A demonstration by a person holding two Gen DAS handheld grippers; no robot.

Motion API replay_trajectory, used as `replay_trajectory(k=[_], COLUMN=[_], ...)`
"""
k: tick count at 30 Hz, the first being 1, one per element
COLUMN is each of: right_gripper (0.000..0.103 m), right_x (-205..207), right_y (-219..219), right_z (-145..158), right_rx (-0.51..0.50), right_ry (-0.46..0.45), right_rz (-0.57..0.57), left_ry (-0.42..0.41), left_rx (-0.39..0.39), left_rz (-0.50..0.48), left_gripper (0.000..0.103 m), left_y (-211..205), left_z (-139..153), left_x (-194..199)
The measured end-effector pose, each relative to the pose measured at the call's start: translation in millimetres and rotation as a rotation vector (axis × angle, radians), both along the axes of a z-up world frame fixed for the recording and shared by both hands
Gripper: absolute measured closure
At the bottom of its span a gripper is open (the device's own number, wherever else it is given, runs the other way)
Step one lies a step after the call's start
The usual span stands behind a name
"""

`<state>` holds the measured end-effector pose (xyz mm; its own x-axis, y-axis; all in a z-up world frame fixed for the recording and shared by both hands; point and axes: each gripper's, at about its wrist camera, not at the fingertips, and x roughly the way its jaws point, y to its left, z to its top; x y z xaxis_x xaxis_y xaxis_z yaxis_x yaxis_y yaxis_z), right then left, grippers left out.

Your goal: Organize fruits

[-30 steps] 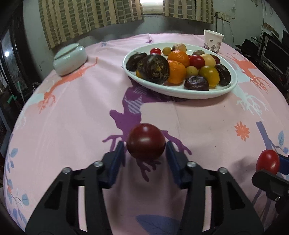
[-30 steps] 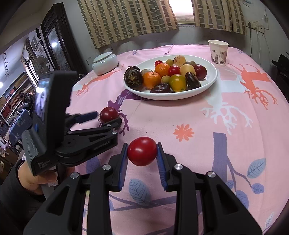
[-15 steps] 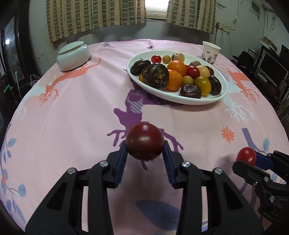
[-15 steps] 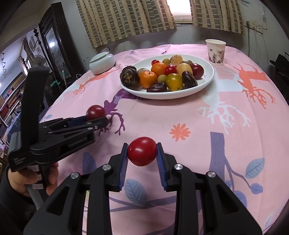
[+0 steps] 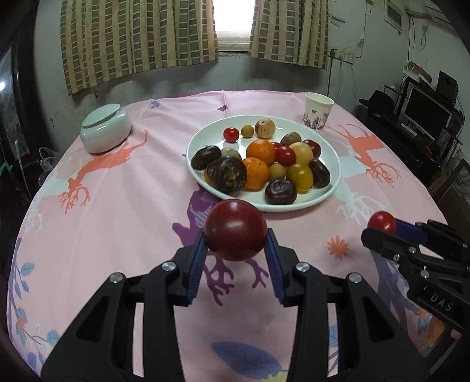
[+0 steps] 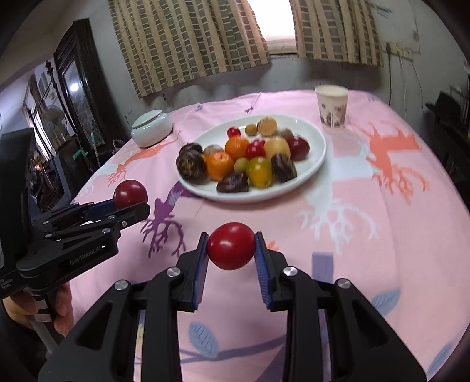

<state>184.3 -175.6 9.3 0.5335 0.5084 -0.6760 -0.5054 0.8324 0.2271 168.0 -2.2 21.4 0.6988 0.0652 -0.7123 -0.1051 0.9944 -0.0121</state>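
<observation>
The left gripper holds a dark red fruit between its jaws, above the pink cloth of the bench. The right gripper pinches a bright red tomato the same way. Both fruits hang in the air, near the white plate full of fruits.

Checked curtains flank bright window.

Ahead of you on the tabletop: plate at centre, fruit heaped in it. Lidded jar behind-left of the plate. Paper cup behind-right. Your two tools sit before the plate, each holding a fruit.
</observation>
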Motion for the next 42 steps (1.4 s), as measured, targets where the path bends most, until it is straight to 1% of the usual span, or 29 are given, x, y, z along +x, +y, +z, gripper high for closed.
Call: replay_trajectory(k=[2, 4, 8, 10, 14, 19, 20, 21, 22, 23, 24, 25, 26, 27, 29, 31, 34, 35, 39, 42], right_gripper=[0.072, 0.072, 0.072, 0.072, 0.072, 0.071, 0.071, 0.069, 0.069, 0.068, 0.066, 0.056, 0.044, 0.042, 0.041, 0.041, 0.041, 0.041, 0.041, 0.041], right_x=[15, 33, 69, 87, 122, 156, 163, 166, 169, 170, 169, 167, 164, 161, 153, 141, 117, 108, 67, 40], right_y=[1, 1, 2, 5, 10, 27, 32, 34, 36, 36, 34, 31, 26, 21, 12, 5, -2, -3, -9, -14], right_z=[9, 16, 21, 20, 16, 1, -3, -6, -6, -6, -6, -5, -3, -1, 4, 9, 14, 15, 18, 16], right_rx=[-0.013, 0.000, 0.005, 0.001, 0.008, -0.022, -0.027, -0.036, -0.047, -0.053, -0.049, -0.039, -0.030, -0.019, 0.008, 0.009, -0.009, -0.018, -0.045, -0.046], right_ry=[-0.026, -0.032, -0.046, -0.044, -0.036, -0.005, 0.014, 0.024, 0.022, 0.017, 0.016, 0.016, 0.010, 0.002, -0.003, -0.002, -0.016, -0.020, -0.056, -0.065], right_rz=[-0.006, -0.012, -0.034, -0.039, -0.055, -0.076, -0.074, -0.079, -0.094, -0.106, -0.107, -0.105, -0.119, -0.135, -0.135, -0.130, -0.124, -0.121, -0.114, -0.115], left_ry=[-0.010, -0.014, -0.010, -0.012, -0.016, -0.011, 0.001, -0.003, -0.020, -0.053, -0.085, -0.100, -0.094, -0.085, -0.081, -0.080, -0.074, -0.071, -0.046, -0.041], left_rx=[0.003, 0.004, 0.014, 0.031, 0.038, 0.068, 0.073, 0.087, 0.111, 0.136, 0.151, 0.154, 0.141, 0.123, 0.109, 0.107, 0.085, 0.076, 0.035, 0.037], left_rz=[0.000, 0.009, 0.005, 0.008, 0.015, 0.048, 0.055, 0.066, 0.084, 0.107, 0.123, 0.131, 0.128, 0.123, 0.120, 0.117, 0.111, 0.112, 0.111, 0.100], left_gripper=[0.063, 0.063, 0.063, 0.063, 0.063, 0.063, 0.061, 0.056, 0.034, 0.019, 0.016, 0.016, 0.016, 0.015, 0.013, 0.009, 0.009, 0.006, 0.002, 0.002], left_y=[-2, -3, -8, -10, -9, -5, -4, -4, -4, -5, -4, -3, -2, -1, 0, -2, -4, -5, -6, -11], left_z=[4, 7, 10, 11, 10, 2, 0, -1, 0, 4, 8, 11, 14, 15, 19, 23, 25, 24, 21, 18], left_x=[12, 28, 68, 86, 118, 143, 147, 148, 146, 142, 138, 134, 131, 128, 119, 107, 83, 76, 41, 16])
